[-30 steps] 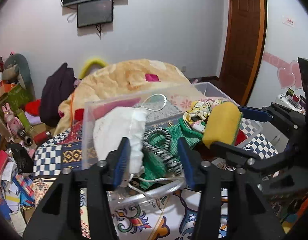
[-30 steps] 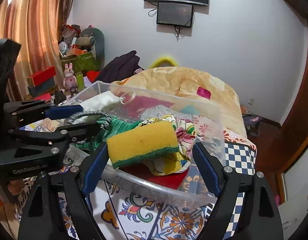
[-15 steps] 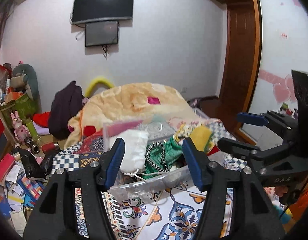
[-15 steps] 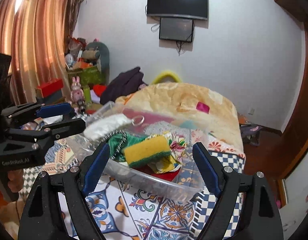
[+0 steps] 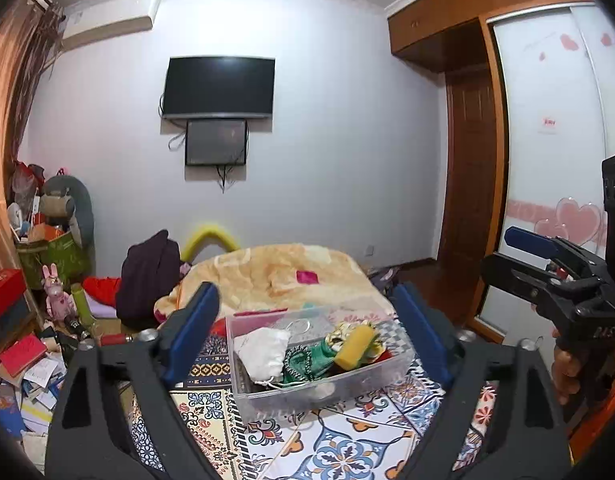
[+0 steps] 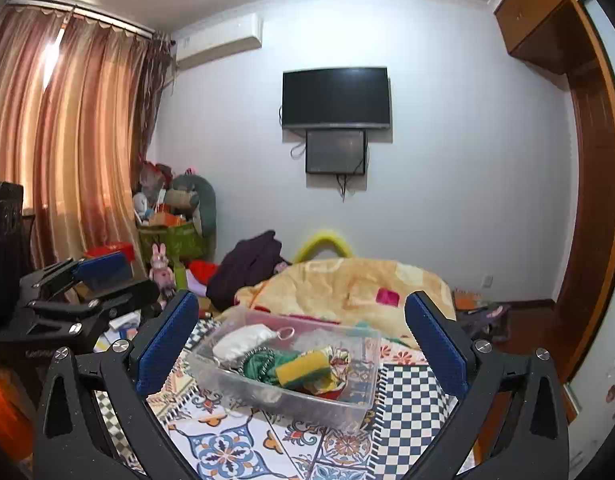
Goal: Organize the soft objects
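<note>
A clear plastic bin (image 5: 349,387) (image 6: 349,394) sits on a patterned cloth and holds a white pouch (image 5: 263,350) (image 6: 239,340), a green knit piece (image 5: 317,356) (image 6: 263,364), a yellow sponge (image 5: 353,344) (image 6: 305,366) and a floral cloth. My left gripper (image 5: 307,332) is open and empty, held back above the bin; it also shows in the right wrist view (image 6: 107,280). My right gripper (image 6: 301,340) is open and empty, also back from the bin; it also shows at the right of the left wrist view (image 5: 519,256).
A yellow blanket (image 5: 275,276) lies heaped on the bed behind the bin. A dark bag (image 5: 147,276), toys and boxes (image 5: 35,280) crowd the left. A TV (image 5: 219,86) hangs on the far wall. A wooden door (image 5: 471,184) and wardrobe stand right.
Both grippers have pulled back and up from the bin, which now looks small and far. The yellow sponge, earlier between the right gripper's jaws, lies in the bin. The left jaws have opened wider.
</note>
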{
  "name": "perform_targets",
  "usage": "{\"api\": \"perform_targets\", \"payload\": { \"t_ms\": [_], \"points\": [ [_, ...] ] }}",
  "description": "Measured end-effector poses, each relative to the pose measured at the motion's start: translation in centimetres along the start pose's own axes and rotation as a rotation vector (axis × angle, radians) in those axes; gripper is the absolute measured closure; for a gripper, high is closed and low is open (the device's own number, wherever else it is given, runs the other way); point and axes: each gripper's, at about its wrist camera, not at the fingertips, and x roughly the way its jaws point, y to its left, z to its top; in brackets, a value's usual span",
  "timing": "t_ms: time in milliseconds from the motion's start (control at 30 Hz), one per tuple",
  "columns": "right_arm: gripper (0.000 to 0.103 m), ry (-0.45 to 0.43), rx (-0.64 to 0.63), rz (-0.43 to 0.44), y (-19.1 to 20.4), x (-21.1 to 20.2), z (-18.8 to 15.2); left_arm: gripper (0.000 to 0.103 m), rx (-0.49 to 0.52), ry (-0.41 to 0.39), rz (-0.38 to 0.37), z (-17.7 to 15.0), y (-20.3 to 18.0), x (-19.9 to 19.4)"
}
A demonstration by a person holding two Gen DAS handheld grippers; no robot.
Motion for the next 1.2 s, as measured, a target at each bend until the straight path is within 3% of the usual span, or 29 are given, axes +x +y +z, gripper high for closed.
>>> {"api": "perform_targets", "payload": {
  "t_ms": [167,1200],
  "points": [
    [0.000,-0.032,0.024,0.002,0.2,-1.0,0.3,0.001,0.015,-0.048,0.027,0.3,-0.6,-1.9],
    [0.000,-0.051,0.031,0.022,0.4,-1.8,-0.7,0.000,0.001,-0.045,0.024,-0.2,-0.6,-2.6]
  ]
}}
